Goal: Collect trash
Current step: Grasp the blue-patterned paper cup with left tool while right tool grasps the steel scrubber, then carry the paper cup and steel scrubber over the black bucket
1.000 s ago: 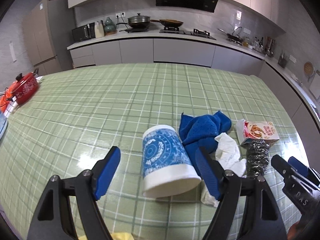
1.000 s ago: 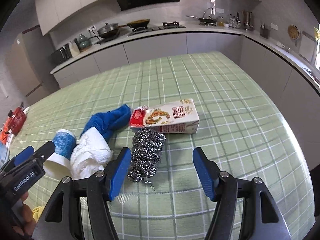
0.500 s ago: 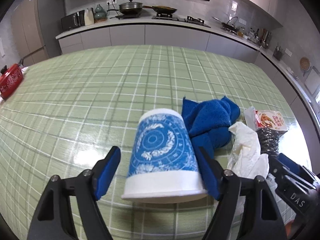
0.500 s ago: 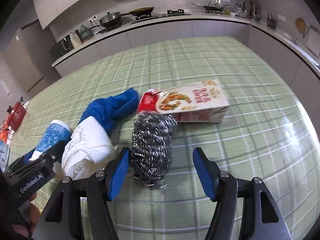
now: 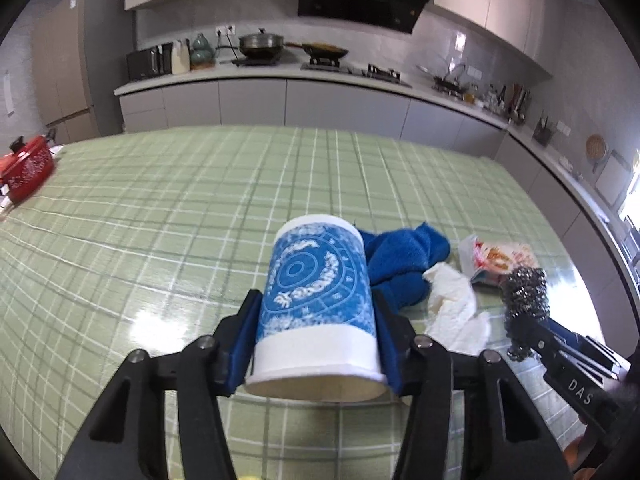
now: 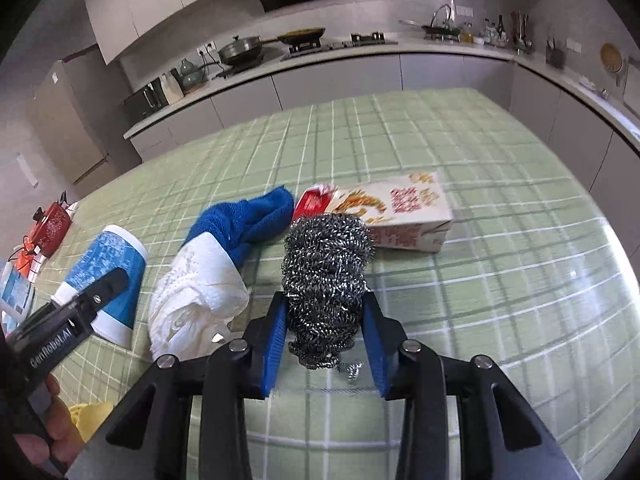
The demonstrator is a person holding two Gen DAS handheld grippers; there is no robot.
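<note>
Paper cup (image 5: 316, 300) and steel scourer (image 6: 326, 280): light, crushable trash beside the blue cloth (image 6: 244, 220)
Left gripper (image 5: 316, 344) has just closed, pinching the cup's wall near its rim; right gripper (image 6: 325, 344) likewise on the springy scourer; gentle squeeze advised

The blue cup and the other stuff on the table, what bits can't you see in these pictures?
- Paper cup, left wrist view: its inside is hidden; only the outside faces the camera.
- Carton, right wrist view: the steel scrubber covers its near left part, and blur makes the print unreadable.
- Yellow thing, right wrist view: a hand and the left tool cover most of it.
- Blue cloth, left wrist view: the cup hides its left end.
</note>
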